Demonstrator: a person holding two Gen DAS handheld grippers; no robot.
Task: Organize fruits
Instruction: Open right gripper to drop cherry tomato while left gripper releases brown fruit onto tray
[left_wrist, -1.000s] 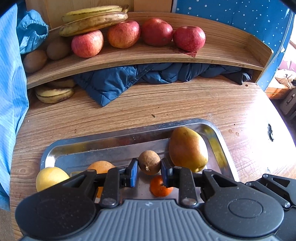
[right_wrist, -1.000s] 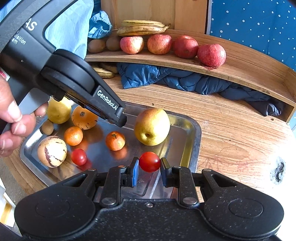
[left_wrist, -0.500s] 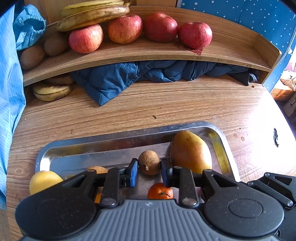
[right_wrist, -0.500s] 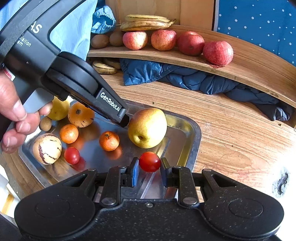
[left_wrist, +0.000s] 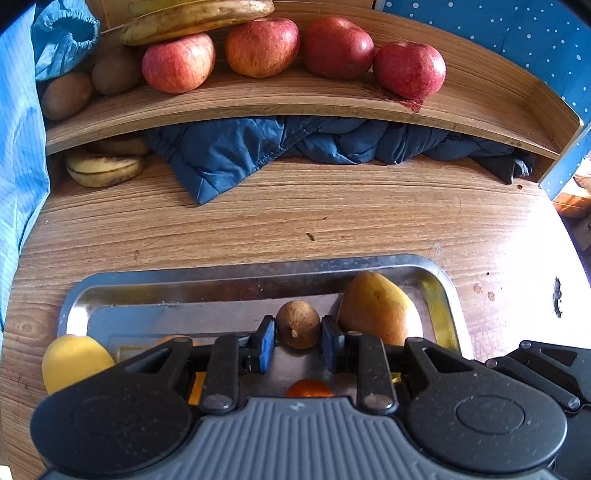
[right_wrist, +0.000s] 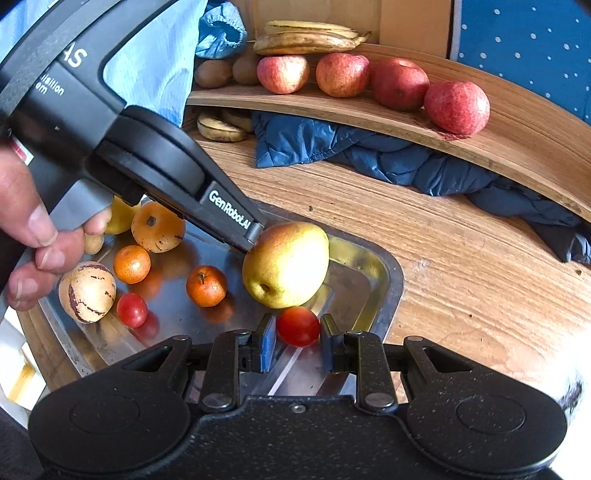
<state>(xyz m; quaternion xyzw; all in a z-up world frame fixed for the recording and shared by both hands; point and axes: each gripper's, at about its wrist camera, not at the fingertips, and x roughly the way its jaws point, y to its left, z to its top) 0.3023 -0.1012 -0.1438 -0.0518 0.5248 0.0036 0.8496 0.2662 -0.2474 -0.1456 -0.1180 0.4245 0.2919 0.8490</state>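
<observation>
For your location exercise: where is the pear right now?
In the right wrist view the pear lies at the right end of the tray, behind a tomato.

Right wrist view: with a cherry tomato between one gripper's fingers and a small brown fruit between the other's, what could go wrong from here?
1. The cherry tomato sits between the right gripper pads with a sliver of gap on each side; it is soft and round, so a hard squeeze could burst it, a weak one let it roll.
2. The left gripper brackets the small brown fruit, right beside the pear; its right finger may nudge the pear.
</observation>
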